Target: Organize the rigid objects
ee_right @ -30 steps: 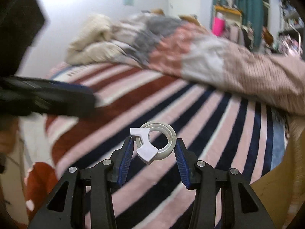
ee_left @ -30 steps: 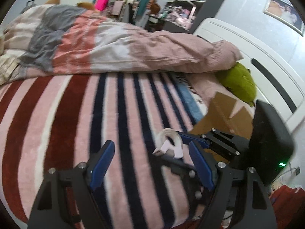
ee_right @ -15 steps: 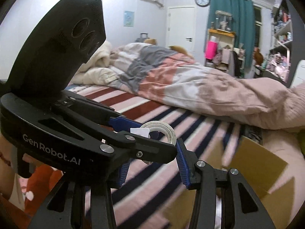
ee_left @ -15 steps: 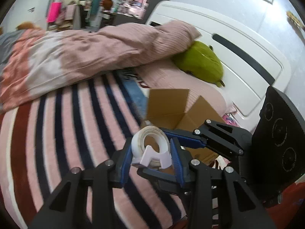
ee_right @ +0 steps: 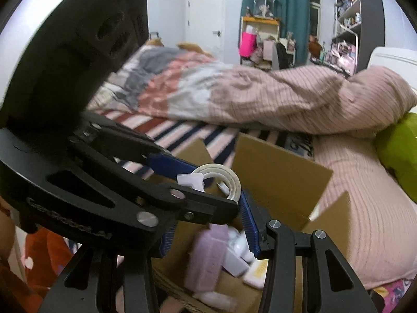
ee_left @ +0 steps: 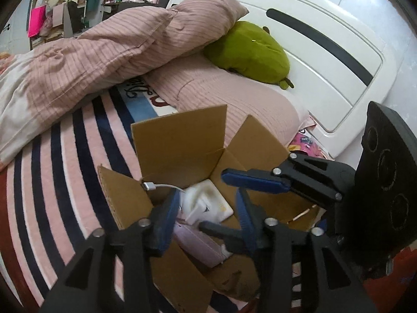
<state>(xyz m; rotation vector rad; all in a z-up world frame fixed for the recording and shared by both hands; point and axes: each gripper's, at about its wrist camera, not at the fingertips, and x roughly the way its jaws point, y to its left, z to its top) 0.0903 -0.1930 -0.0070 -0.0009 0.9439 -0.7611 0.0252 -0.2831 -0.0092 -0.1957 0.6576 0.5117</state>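
An open cardboard box (ee_left: 182, 140) sits on the striped bed; it also shows in the right wrist view (ee_right: 281, 167). Inside lie a white item (ee_left: 208, 203), a pale purple box (ee_right: 208, 255) and a white cable (ee_left: 156, 186). A white tape dispenser roll (ee_right: 221, 180) hangs above the box, by the left gripper's blue finger and my right gripper (ee_right: 208, 227). Whether either grips it is hidden. In the left wrist view my left gripper (ee_left: 206, 216) looks open with nothing between its fingers.
A pink striped duvet (ee_left: 91, 52) lies behind the box. A green plush (ee_left: 252, 52) rests against the white headboard (ee_left: 325, 60). Shelves and a desk stand at the far wall.
Both grippers moved from the open striped blanket to above the cardboard box. The tape roll no longer shows between the left fingers, which have spread apart.
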